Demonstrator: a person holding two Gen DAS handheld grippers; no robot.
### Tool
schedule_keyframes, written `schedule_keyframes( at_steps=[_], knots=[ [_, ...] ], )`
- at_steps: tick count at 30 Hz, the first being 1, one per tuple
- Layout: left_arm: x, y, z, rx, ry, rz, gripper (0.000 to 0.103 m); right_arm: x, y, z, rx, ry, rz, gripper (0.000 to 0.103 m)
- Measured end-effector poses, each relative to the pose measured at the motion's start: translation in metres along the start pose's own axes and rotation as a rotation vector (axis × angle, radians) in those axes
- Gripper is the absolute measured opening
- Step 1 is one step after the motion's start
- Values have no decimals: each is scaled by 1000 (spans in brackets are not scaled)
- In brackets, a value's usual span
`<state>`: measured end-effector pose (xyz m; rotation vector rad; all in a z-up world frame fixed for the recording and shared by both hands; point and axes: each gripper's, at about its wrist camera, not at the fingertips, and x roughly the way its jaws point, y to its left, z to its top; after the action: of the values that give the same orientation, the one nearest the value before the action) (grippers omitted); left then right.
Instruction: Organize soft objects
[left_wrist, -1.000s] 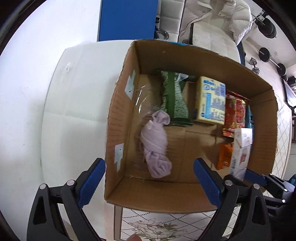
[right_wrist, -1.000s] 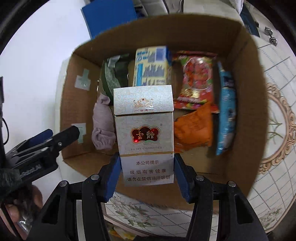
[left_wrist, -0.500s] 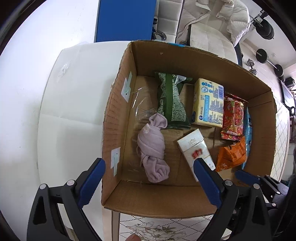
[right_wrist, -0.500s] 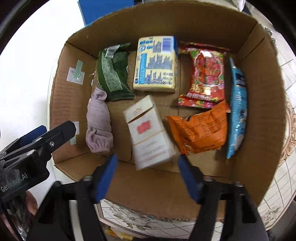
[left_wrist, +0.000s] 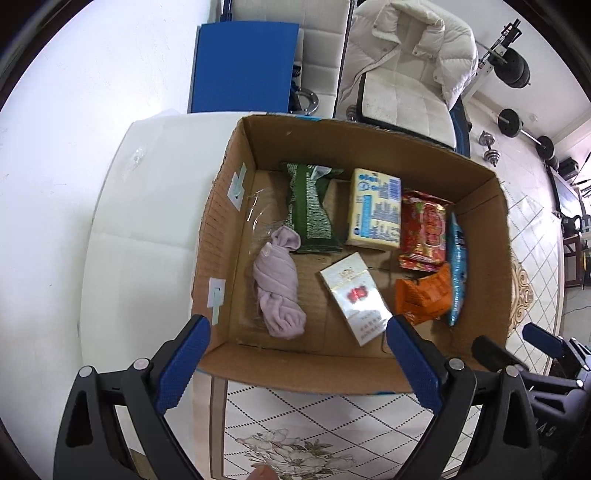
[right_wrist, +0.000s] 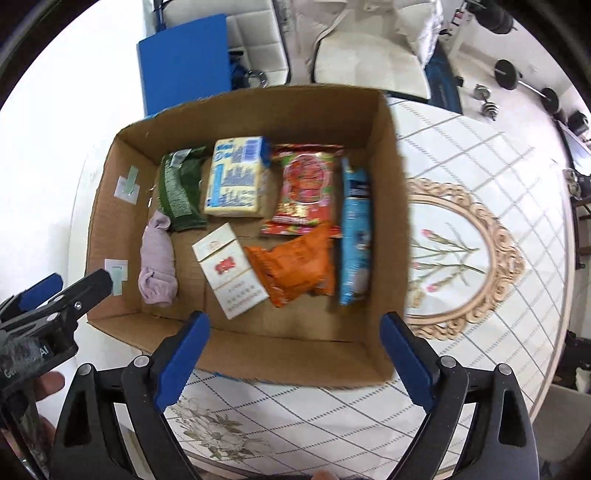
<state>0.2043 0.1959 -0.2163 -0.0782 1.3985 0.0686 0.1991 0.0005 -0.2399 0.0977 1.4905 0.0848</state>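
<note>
Our right gripper (right_wrist: 291, 354) hangs at the bottom of its frame with jaws wide apart and nothing between them, over the near wall of the box (right_wrist: 295, 354); our left gripper (left_wrist: 297, 363) is likewise spread and empty at the bottom of its own view, above the same wall. We judge both are held high and back so the cameras take in the whole box and the next pick can be chosen. Just beyond the jaws, in the lower middle of the box, the cigarette pack (right_wrist: 231, 271) lies flat and slightly askew, clear of both grippers. To its left the rolled sock (right_wrist: 157, 264) rests along the left wall; to its right the orange bag (right_wrist: 295, 267) is touching the blue packet (right_wrist: 355, 232) by the right wall. Along the far side sit the green bag (right_wrist: 181, 188), yellow pack (right_wrist: 234, 181) and red bag (right_wrist: 304, 188), side by side, which reads as deliberate rows.
</note>
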Motion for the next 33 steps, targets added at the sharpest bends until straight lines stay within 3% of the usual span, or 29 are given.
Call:
schedule_keyframes(
  at_steps=[10, 21, 33],
  knots=[
    [-67, -23, -28, 18, -118, 5, 98, -79, -30, -30, 23, -124, -12, 97],
    [-166, -41, -77, 29, -268, 2, 98, -195, -46, -94, 13, -321, -17, 97],
    [-238, -54, -124, 60, -343, -13, 98, -273, -53, -151, -3, -426, -15, 97]
  ],
)
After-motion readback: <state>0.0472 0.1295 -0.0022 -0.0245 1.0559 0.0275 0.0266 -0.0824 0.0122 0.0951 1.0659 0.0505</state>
